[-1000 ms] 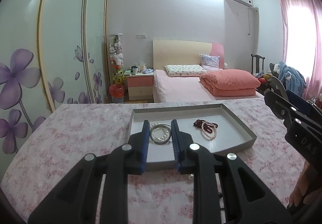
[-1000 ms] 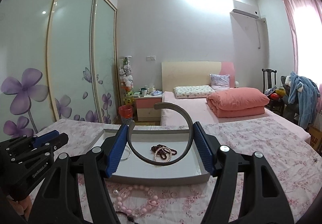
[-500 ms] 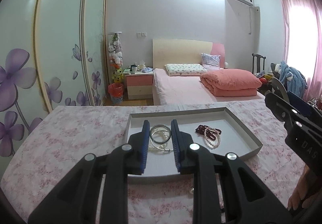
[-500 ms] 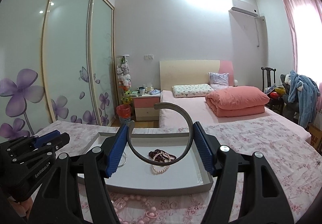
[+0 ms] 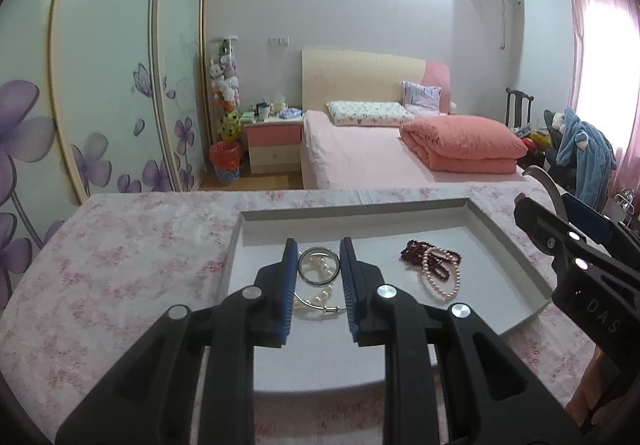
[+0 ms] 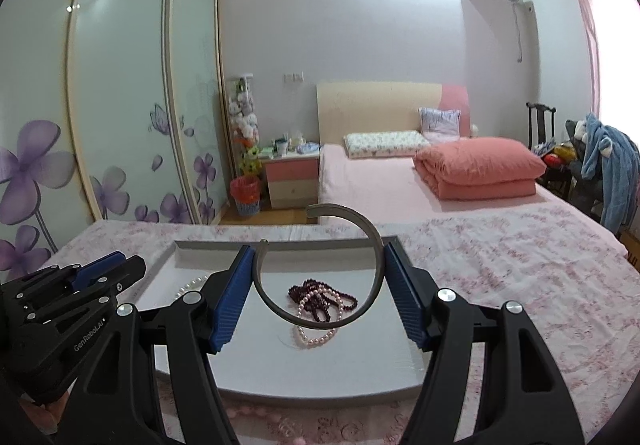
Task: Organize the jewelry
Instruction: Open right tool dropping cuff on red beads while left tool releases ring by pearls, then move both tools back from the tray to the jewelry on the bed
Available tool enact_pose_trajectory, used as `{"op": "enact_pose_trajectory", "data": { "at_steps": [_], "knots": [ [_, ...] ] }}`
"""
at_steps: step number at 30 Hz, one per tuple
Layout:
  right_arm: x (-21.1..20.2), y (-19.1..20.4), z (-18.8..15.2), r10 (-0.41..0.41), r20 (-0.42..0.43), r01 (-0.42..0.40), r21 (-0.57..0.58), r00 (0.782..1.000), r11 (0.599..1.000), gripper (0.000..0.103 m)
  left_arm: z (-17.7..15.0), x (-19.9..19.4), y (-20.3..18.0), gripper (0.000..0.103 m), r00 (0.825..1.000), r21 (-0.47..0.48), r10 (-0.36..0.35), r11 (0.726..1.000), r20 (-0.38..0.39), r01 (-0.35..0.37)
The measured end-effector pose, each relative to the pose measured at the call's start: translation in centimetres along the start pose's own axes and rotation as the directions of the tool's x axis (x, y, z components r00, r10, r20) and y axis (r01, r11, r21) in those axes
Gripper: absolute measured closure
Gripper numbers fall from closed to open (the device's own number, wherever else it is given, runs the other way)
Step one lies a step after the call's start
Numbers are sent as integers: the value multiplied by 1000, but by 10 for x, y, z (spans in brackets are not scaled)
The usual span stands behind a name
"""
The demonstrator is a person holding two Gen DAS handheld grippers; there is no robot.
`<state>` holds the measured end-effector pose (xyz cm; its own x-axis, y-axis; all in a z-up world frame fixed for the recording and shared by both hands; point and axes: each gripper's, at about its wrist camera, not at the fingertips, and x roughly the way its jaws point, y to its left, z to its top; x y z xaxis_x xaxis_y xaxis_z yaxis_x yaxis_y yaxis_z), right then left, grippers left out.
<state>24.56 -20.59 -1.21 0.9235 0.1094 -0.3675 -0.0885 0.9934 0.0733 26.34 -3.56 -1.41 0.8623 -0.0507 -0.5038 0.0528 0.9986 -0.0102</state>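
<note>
A grey tray (image 5: pixel 504 241) (image 6: pixel 280 377) lies on the floral table. My left gripper (image 5: pixel 319 263) is shut on a small silver ring bangle (image 5: pixel 318 268), held above the tray's left part, over a pearl strand and thin bangle (image 5: pixel 320 299). My right gripper (image 6: pixel 318 285) is shut on a large open grey cuff bangle (image 6: pixel 360 229), held upright above the tray. A dark red bead strand (image 5: pixel 430 253) (image 6: pixel 320 295) and a pink pearl strand (image 5: pixel 440 281) (image 6: pixel 316 337) lie tangled in the tray's right part.
A pink bead item (image 6: pixel 260 415) lies on the floral tablecloth (image 5: pixel 120 265) in front of the tray. Behind the table stand a bed (image 5: pixel 380 157), a nightstand (image 5: pixel 274 143) and wardrobe doors (image 5: pixel 100 85).
Both grippers have moved forward and lower over the tray, each still holding its bangle. The tray looks larger and nearer in both views.
</note>
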Motion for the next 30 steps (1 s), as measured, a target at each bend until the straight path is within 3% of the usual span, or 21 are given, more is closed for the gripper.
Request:
{"op": "enact_pose_trajectory", "data": {
  "at_steps": [12,15,17,30],
  "knots": [
    [59,-7,-15,52,-184,-39,76,982,996,37,-7,63,0,81,990,-14,-41,999,-135,39],
    [66,-10,-16,79,-210,-59,103,974,993,34,-9,70,1,73,986,-16,-50,999,-156,48],
    [64,-13,-16,81,-207,-58,116,975,992,29,-9,70,5,67,987,-31,-47,999,-154,43],
    [27,-30,-5,64,-155,-43,132,986,990,30,1,17,52,66,995,-133,33,990,-96,-46]
  ]
}}
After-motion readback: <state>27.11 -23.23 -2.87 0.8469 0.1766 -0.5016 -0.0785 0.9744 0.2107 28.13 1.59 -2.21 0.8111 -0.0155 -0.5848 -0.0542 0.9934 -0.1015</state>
